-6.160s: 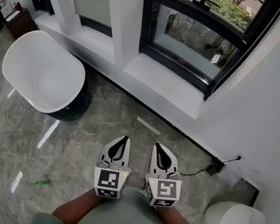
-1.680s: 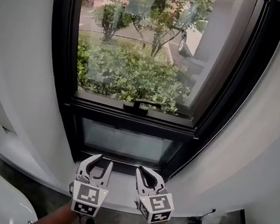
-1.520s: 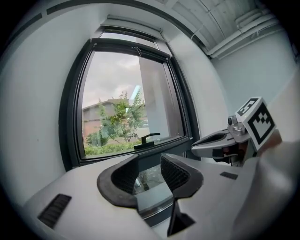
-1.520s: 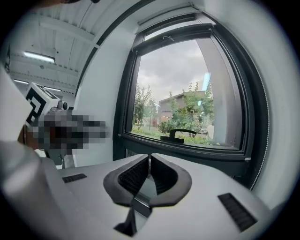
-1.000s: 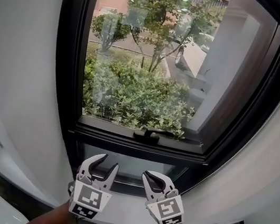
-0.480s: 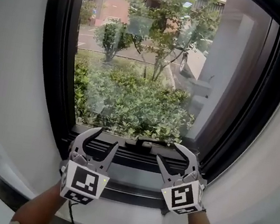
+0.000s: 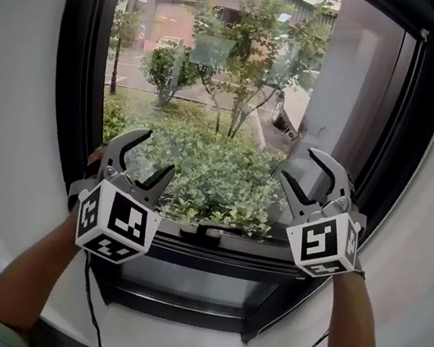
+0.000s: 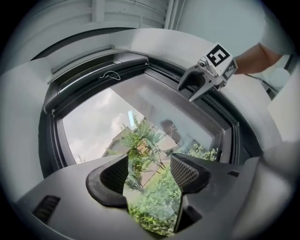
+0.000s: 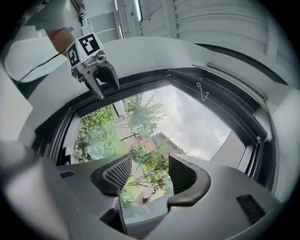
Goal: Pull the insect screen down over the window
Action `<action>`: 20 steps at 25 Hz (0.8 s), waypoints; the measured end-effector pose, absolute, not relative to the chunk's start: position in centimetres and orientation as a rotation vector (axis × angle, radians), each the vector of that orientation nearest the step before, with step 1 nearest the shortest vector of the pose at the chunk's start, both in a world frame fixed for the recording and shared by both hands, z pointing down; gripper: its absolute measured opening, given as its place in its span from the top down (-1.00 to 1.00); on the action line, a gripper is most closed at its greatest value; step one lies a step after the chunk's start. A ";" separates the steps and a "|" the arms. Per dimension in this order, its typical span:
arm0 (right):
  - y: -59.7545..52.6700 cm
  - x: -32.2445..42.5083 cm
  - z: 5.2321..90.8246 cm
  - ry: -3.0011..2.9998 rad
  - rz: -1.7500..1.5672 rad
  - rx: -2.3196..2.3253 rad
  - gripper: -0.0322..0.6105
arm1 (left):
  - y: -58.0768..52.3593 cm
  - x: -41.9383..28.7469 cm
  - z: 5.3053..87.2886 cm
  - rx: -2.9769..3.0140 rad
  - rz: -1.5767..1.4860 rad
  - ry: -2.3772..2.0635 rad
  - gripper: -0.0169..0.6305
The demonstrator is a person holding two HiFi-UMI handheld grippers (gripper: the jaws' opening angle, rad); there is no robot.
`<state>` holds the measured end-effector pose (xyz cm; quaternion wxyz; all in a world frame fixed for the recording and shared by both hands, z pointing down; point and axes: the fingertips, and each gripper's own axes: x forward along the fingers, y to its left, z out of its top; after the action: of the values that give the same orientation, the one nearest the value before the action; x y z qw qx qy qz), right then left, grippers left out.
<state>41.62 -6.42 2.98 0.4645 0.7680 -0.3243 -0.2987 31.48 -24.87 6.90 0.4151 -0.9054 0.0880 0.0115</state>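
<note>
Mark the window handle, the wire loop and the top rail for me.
window handle [image 7: 208, 231]: head view, middle of the black lever.
wire loop [image 8: 109, 73]: left gripper view, its curved middle, under the top rail.
top rail [image 7: 396, 6]: head view, its visible dark stretch, upper right.

The head view faces the window [image 7: 216, 85] straight on from close range, taking in both side edges and the lower rail [image 7: 212, 251]. The left gripper view and the right gripper view sit nearer the glass, toward the window's left and right edges, each rolled askew and facing out through the pane. All three share the dark frame [image 7: 75, 60] and the shrubs [image 7: 216, 181] outside.
</note>
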 end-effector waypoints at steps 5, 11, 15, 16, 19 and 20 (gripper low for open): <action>-5.5 43.0 -4.0 -0.667 -0.816 1.850 0.15 | -27.4 32.7 1.3 -2.105 0.013 0.321 0.05; -5.2 43.8 -10.9 -0.557 -0.877 1.833 0.09 | -30.3 33.5 -4.8 -2.014 -0.006 0.402 -0.03; -5.0 44.2 -15.1 -0.475 -0.899 1.838 0.08 | -31.9 33.2 -9.0 -1.973 0.004 0.462 -0.05; -4.8 44.3 -16.2 -0.458 -0.900 1.843 0.07 | -32.2 33.1 -10.1 -1.957 0.012 0.480 -0.06; -4.1 44.5 -19.3 -0.396 -0.912 1.852 0.07 | -33.4 33.1 -13.2 -1.915 0.021 0.524 -0.06; -4.1 44.4 -20.4 -0.379 -0.922 1.854 0.07 | -34.0 33.0 -14.2 -1.909 0.017 0.540 -0.06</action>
<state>44.43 -4.11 -20.37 0.4954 0.7651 -0.1564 -0.3805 33.04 -34.03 -14.20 0.5471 -0.8055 0.2277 0.0070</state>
